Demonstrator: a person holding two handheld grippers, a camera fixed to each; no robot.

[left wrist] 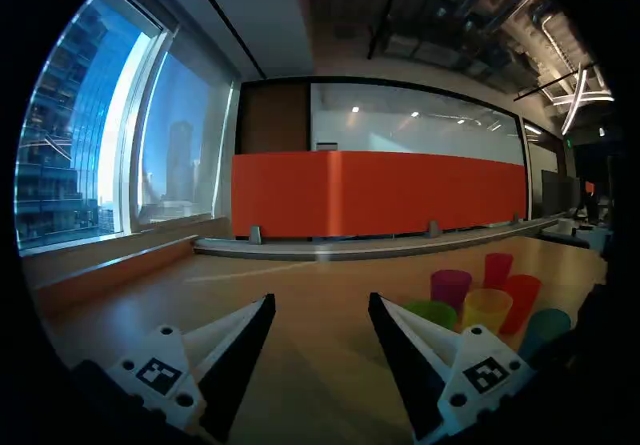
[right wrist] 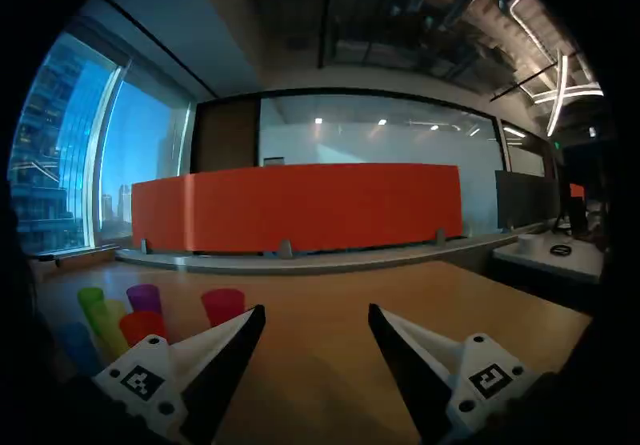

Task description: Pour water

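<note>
A cluster of plastic cups stands upright on the wooden table. In the left gripper view they sit to the right of my fingers: a purple cup, a pink cup, a red cup, a yellow cup, a green cup and a teal cup. My left gripper is open and holds nothing. In the right gripper view the same cups lie to the left: the pink cup, the purple cup, a green cup and an orange-red cup. My right gripper is open over bare table.
An orange divider panel runs along the table's far edge. Tall windows line the left side above a wooden ledge. A white desk with small items stands at the far right.
</note>
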